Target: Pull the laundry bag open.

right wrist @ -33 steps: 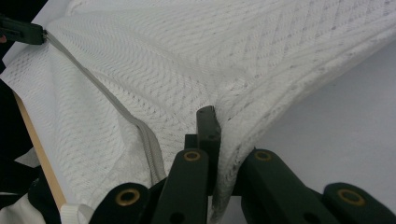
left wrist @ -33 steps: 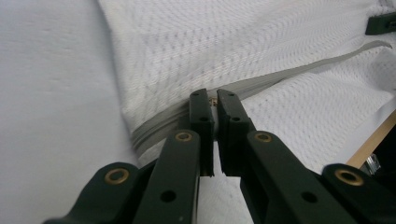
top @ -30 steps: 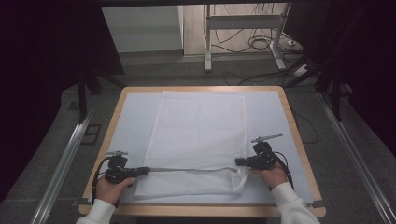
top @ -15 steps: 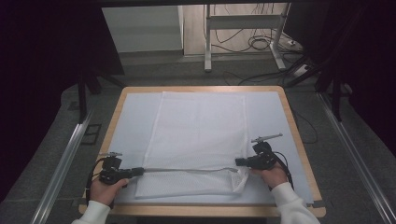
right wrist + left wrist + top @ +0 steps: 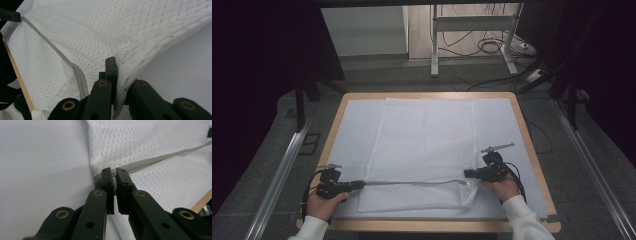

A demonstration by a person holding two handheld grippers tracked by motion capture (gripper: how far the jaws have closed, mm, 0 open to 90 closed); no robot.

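Observation:
A white mesh bag (image 5: 422,145) lies flat on the pale mat (image 5: 347,135) of the table. Its grey zipper (image 5: 412,183) runs straight across the near end. My left gripper (image 5: 361,184) is at the bag's near left corner, shut on the zipper's end (image 5: 115,171); the zipper (image 5: 160,158) stretches away from the jaws. My right gripper (image 5: 466,174) is at the near right corner. It is shut on the bag's folded edge (image 5: 117,65), and the mesh (image 5: 112,25) drapes over one jaw. The left gripper (image 5: 8,15) shows far off at the zipper's (image 5: 50,45) other end.
The table's wooden rim (image 5: 532,150) frames the mat. Metal rails (image 5: 277,180) run along the floor on both sides. Behind the table stand a white frame's legs (image 5: 434,45) and loose cables (image 5: 492,47).
My left hand has shifted slightly to the left, with the zipper's end still in its jaws. The right hand has not moved.

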